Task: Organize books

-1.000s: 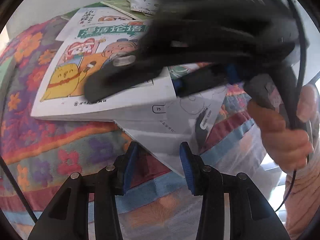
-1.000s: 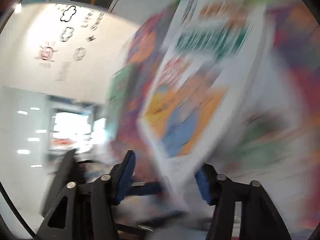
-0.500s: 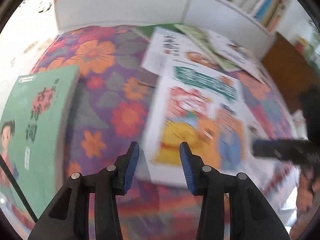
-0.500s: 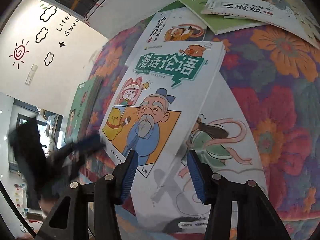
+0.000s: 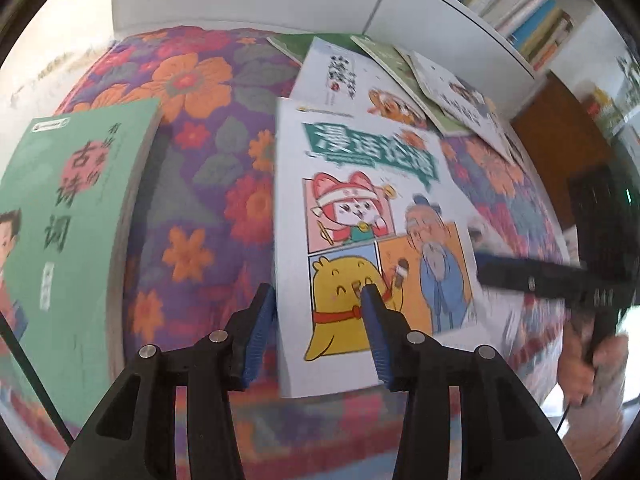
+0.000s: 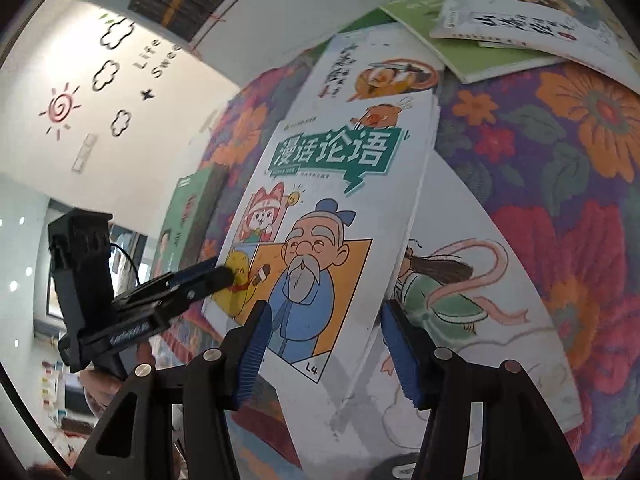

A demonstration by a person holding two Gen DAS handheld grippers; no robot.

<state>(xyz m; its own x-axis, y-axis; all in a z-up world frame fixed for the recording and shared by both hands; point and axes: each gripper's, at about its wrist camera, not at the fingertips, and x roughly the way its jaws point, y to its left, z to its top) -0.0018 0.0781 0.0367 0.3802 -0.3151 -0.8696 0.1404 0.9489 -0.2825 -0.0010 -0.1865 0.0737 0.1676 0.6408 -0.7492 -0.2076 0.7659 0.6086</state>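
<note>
A white comic book (image 5: 372, 216) with a green title banner lies flat on the flowered tablecloth (image 5: 192, 184). My left gripper (image 5: 318, 334) hovers over its near left corner, jaws apart, pads straddling the book's left edge without pressing it. In the right wrist view the same comic book (image 6: 320, 208) lies partly over a white book with a green-robed figure (image 6: 460, 292). My right gripper (image 6: 328, 352) is over the comic's near corner, its jaws opening and clear of the cover. The left gripper (image 6: 222, 278) reaches in over the yellow chick.
A thick green book (image 5: 60, 220) lies at the left. Farther back lie a white book with an orange figure (image 5: 352, 80), a thin green one (image 6: 460, 28) and another white one (image 6: 532, 16). A bookshelf (image 5: 512, 4) stands behind. A hand (image 5: 588, 364) holds the right gripper.
The left view swung from the table's near edge onto the comic book, then came closer to it. The right gripper left the middle of that view and its jaws spread a little.
</note>
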